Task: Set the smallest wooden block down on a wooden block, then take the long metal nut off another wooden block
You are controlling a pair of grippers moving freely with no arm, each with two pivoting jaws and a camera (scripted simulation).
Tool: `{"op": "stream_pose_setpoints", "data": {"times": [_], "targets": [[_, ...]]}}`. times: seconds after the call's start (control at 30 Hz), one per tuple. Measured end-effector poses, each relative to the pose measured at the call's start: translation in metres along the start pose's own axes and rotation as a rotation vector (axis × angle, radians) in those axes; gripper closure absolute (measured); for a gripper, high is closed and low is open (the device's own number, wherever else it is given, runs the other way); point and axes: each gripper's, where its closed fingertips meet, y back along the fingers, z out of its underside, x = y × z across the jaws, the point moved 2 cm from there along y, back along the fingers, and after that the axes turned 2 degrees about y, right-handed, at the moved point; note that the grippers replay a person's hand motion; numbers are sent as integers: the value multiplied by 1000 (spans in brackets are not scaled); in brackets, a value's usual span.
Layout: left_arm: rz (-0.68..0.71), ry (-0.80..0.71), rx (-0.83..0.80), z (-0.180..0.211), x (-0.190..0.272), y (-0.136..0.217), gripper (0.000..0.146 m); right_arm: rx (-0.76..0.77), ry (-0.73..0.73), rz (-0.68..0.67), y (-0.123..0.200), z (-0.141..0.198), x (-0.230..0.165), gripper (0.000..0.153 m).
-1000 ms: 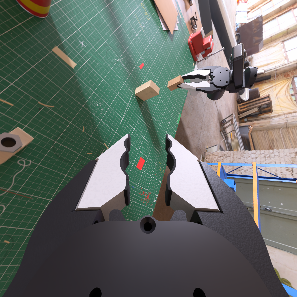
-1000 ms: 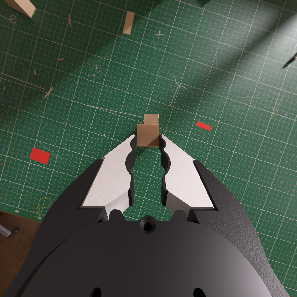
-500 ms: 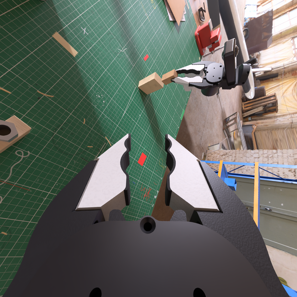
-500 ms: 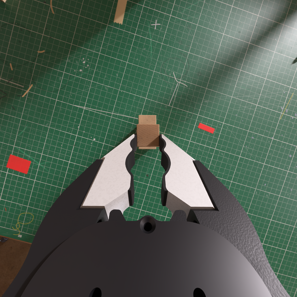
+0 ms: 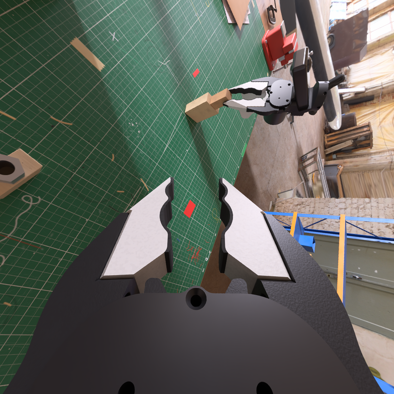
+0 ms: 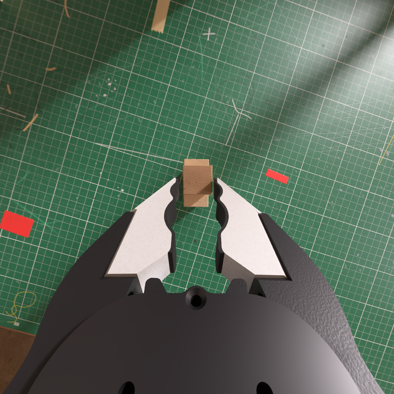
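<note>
The smallest wooden block (image 6: 197, 179) lies on top of a paler, larger wooden block (image 6: 195, 201) on the green cutting mat (image 6: 106, 149). My right gripper (image 6: 195, 181) straddles the small block with its jaws slightly wider than it, so it is open. The left wrist view shows the same small block (image 5: 220, 98), the larger block (image 5: 199, 108) and the right gripper (image 5: 229, 98). The long metal nut (image 5: 7, 170) stands on another wooden block (image 5: 28, 168) at the far left. My left gripper (image 5: 196, 181) is open and empty above the mat.
A thin wood strip (image 5: 87, 54) lies on the mat, also in the right wrist view (image 6: 160, 19). A red vise (image 5: 277, 47) and cardboard (image 5: 236, 10) sit beyond the mat's edge (image 5: 245, 149). Red tape marks (image 6: 17, 222) and wood shavings dot the mat.
My right gripper lowered the small block onto the larger block and its jaws opened slightly off it. The left gripper drifted a little; the nut's block shifted rightward in its view.
</note>
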Motion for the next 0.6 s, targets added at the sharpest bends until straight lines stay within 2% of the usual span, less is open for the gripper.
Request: {"op": "stream_pose_setpoints", "data": {"times": [0.13,0.33,0.47,0.53,0.6], "targets": [[-43,-13,11,-3,-9,11,104,36,-15,2,10,-8,0,113],[-391,-187,-23,-26,-60,43,102,147,-33,67,44,-35,5,113],[-501,-310,-170,-43,-81,36,101,238,-24,92,70,-63,4,114],[-513,-382,-292,-47,-91,25,101,275,0,100,81,-77,0,114],[-537,-515,-445,-46,-105,15,99,307,19,96,91,-89,-7,114]]}}
